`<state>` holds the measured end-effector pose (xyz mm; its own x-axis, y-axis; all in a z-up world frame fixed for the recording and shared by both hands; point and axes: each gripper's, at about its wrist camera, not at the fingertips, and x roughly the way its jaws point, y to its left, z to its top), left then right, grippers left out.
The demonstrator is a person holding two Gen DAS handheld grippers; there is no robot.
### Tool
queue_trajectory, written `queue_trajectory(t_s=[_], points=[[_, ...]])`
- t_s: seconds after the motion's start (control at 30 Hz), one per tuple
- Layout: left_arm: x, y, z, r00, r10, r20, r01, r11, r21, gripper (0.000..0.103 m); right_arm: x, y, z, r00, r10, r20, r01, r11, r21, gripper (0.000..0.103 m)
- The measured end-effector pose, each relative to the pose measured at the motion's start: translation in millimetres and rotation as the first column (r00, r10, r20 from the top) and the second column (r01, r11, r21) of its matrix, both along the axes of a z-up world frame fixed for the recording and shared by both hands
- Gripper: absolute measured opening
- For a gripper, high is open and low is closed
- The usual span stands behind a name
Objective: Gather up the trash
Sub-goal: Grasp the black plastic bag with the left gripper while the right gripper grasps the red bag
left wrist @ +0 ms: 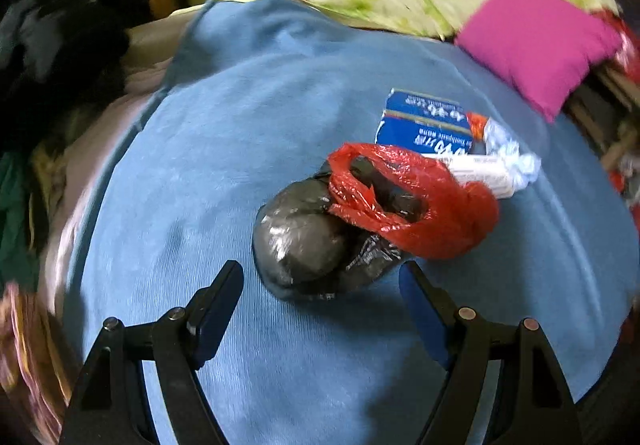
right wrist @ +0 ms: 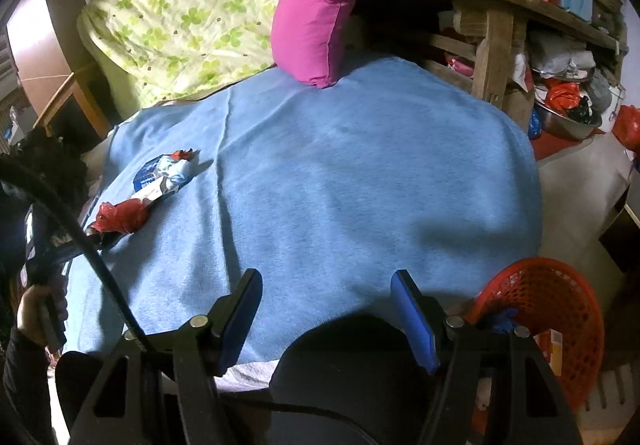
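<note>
Blurring room edges, black bag (left wrist: pixel 316 241) half-covered by red bag (left wrist: pixel 416 201)

I am seeing glossy, crinkled plastic shining on the lumpy black bag (left wrist: pixel 316 245) and, at its two o'clock, the thin red bag (left wrist: pixel 416 201); beneath them a matt, soft blue cloth blanket (left wrist: pixel 224 149) is lying, and my orange plastic mesh basket (right wrist: pixel 560 309) is looking smooth.

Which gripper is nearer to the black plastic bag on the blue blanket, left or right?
Left. The left gripper hangs open just before the black plastic bag. The right gripper is over bare blue blanket, well away.
</note>
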<state>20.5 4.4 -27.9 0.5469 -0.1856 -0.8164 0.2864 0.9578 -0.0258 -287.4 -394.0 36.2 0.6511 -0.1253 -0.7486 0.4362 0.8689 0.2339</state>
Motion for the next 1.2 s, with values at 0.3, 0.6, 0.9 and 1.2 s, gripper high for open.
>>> queue_trajectory(t_s=[0.3,0.6,0.9,1.2], points=[[33,-7,-7,1.0,0.009,-0.012,-0.009,1.0,-0.023,0.08,24,15,-3,0.999,0.031,-0.043,-0.032,0.999,-0.023,0.07],[29,27,-8,0.991,0.13,-0.007,-0.128,0.965,-0.231,0.04,83,62,4,0.985,0.165,-0.052,-0.168,0.983,-0.069,0.07],[-21,72,1,0.948,0.319,0.014,-0.302,0.91,-0.286,0.034,149,134,-7,0.935,0.353,-0.034,-0.354,0.935,-0.018,0.07],[-30,75,-3,0.911,0.412,0.005,-0.395,0.878,-0.269,0.035,217,191,-16,0.88,0.475,-0.014,-0.475,0.88,0.018,0.07]])
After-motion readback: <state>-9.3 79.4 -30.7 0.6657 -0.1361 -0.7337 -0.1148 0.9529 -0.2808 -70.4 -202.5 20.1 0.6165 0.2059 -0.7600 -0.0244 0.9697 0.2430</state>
